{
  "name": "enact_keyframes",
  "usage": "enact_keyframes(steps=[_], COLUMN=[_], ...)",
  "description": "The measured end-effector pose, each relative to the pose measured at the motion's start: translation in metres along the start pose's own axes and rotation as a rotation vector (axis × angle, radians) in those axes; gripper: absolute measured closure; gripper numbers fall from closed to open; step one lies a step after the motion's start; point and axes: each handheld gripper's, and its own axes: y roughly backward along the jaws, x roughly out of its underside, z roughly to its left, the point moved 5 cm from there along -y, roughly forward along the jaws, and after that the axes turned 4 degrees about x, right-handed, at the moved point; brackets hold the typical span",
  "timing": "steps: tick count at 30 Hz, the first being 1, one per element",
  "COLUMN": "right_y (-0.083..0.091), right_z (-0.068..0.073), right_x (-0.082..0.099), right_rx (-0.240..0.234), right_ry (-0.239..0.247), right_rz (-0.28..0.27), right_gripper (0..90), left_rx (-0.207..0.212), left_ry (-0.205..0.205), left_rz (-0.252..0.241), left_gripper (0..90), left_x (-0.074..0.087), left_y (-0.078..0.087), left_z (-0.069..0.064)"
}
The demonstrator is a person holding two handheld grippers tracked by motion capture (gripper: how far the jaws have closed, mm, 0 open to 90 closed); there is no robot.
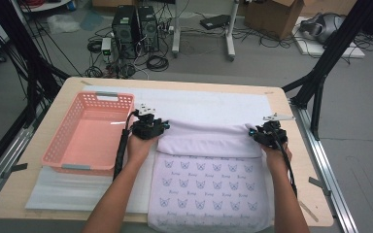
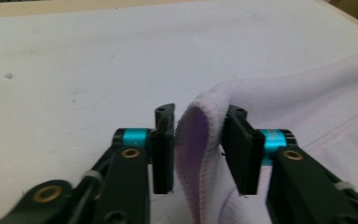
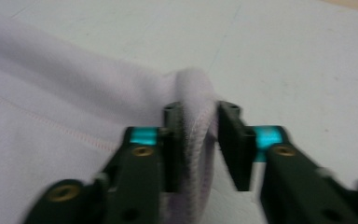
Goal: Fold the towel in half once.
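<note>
Forearms of mine rise from the bottom edge of the high view, cut off at the elbows; the patterned cloth (image 1: pixel 209 187) runs off that edge too, its far part folded over. My left gripper (image 1: pixel 149 127) and right gripper (image 1: pixel 267 133) sit at the fold's ends, jaws too small to read; a pink basket (image 1: pixel 90 133) stands left.

Left gripper view: my jaws stand apart, the fold's corner (image 2: pixel 200 140) loose between them.

Right gripper view, blurred: jaws parted, the cloth edge (image 3: pixel 193 121) against one pad.

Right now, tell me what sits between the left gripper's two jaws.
In the left gripper view, a raised fold of the pale cloth stands between the jaws of the left gripper, which are parted and not pressing it.
</note>
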Motion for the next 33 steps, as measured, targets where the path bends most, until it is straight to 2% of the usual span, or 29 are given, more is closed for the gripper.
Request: enact_keyframes(steps=[3, 7, 9, 11, 12, 14, 17, 21, 23, 25, 27, 29, 33], right_y=[0.006, 0.021, 0.028, 0.034, 0.037, 0.040, 0.040, 0.035, 0.031, 0.028, 0.026, 0.026, 0.031], right_z=[-0.003, -0.004, -0.004, -0.004, -0.004, -0.002, 0.000, 0.002, 0.003, 0.004, 0.006, 0.007, 0.007], right_x=[0.000, -0.003, -0.002, -0.001, 0.001, 0.006, 0.013, 0.023, 0.026, 0.028, 0.031, 0.034, 0.041], right_rx=[-0.015, -0.039, -0.062, -0.074, -0.084, -0.105, -0.119, -0.111, -0.105, -0.101, -0.100, -0.100, -0.105], right_ry=[-0.020, -0.048, -0.057, -0.065, -0.064, -0.071, -0.065, -0.056, -0.055, -0.053, -0.038, -0.034, -0.021], right_rz=[-0.006, -0.031, -0.040, -0.038, -0.036, -0.022, 0.001, 0.038, 0.049, 0.061, 0.073, 0.081, 0.079], right_gripper=[56.7, 55.1, 56.0, 56.3, 56.9, 57.2, 58.6, 60.6, 61.1, 61.8, 71.7, 85.0, 86.8], left_rx=[0.031, 0.052, 0.076, 0.091, 0.093, 0.083, 0.071, 0.066, 0.063, 0.061, 0.072, 0.079, 0.100], left_ry=[-0.017, -0.019, -0.012, -0.020, -0.030, -0.045, -0.047, -0.053, -0.062, -0.062, -0.077, -0.094, -0.100], left_rz=[-0.007, -0.027, 0.005, 0.026, 0.031, 0.011, 0.042, 0.081, 0.106, 0.109, 0.111, 0.117, 0.093], left_gripper=[59.4, 53.7, 51.3, 49.7, 49.8, 51.4, 52.3, 58.0, 65.1, 72.5, 82.2, 84.1, 84.6], left_x=[0.000, 0.006, 0.009, 0.011, 0.011, 0.014, 0.023, 0.036, 0.042, 0.046, 0.045, 0.046, 0.044], left_y=[0.006, 0.012, 0.013, 0.014, 0.015, 0.016, 0.016, 0.015, 0.014, 0.015, 0.017, 0.018, 0.025], left_z=[-0.006, -0.011, -0.013, -0.018, -0.020, -0.022, -0.023, -0.024, -0.025, -0.025, -0.028, -0.031, -0.036])
